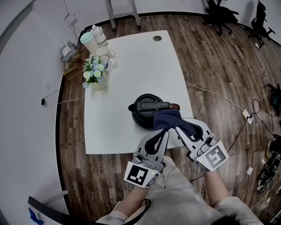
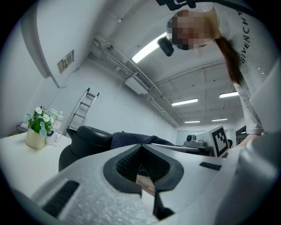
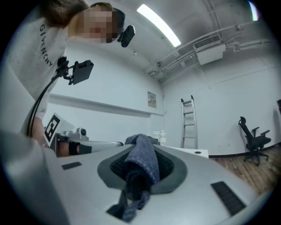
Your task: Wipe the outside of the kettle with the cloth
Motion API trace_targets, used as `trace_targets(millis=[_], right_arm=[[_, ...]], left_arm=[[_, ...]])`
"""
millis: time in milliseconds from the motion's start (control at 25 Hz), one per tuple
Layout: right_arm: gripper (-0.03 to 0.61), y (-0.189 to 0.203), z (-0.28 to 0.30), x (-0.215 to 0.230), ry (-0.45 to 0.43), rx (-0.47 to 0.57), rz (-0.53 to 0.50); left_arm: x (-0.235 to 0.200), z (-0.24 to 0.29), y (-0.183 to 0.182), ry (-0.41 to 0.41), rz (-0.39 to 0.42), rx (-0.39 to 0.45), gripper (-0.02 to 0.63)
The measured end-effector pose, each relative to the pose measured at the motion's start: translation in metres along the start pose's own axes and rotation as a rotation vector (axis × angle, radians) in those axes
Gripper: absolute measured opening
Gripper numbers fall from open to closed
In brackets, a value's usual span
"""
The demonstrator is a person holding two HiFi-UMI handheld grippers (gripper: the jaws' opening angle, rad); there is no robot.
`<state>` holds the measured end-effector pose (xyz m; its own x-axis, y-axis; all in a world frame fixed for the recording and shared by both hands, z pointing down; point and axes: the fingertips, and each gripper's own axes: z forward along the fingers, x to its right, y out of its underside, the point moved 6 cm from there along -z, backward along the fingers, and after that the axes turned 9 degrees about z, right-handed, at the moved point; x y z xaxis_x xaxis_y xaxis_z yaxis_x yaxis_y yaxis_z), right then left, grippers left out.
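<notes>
Right gripper (image 1: 177,128) pinches the cloth (image 1: 169,117) against the kettle (image 1: 145,112) — left gripper (image 1: 165,132) closed, empty.

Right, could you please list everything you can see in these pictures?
table: one, white, on the wooden floor
kettle: one, black, near the table's front edge
cloth: one, dark blue, against the kettle's right side
flowers: one bunch, white and blue, table's left edge
jug: one, pale green, far left corner
ladder: one, grey, beyond the table
office chairs: two, black, far right
left gripper: grey, shut, empty
right gripper: grey, shut on the cloth
</notes>
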<state>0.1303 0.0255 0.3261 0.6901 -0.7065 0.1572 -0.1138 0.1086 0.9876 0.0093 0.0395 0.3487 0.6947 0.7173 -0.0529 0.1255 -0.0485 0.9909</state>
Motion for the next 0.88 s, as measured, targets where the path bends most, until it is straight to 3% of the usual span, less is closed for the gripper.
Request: trace_targets(millis=[240, 440, 880], right_arm=[[0.067, 0.041, 0.011, 0.015, 0.105, -0.174, -0.043], [0.067, 0.073, 0.012, 0.027, 0.128, -0.22, 0.042], [0.067, 0.128, 0.025, 0.047, 0.17, -0.381, 0.078]], left_arm=[[-0.004, 0.008, 0.035, -0.015, -0.057, -0.086, 0.008], [-0.002, 0.012, 0.063, 0.0, -0.098, -0.153, 0.008], [-0.008, 0.015, 0.099, 0.023, -0.193, -0.168, 0.008]])
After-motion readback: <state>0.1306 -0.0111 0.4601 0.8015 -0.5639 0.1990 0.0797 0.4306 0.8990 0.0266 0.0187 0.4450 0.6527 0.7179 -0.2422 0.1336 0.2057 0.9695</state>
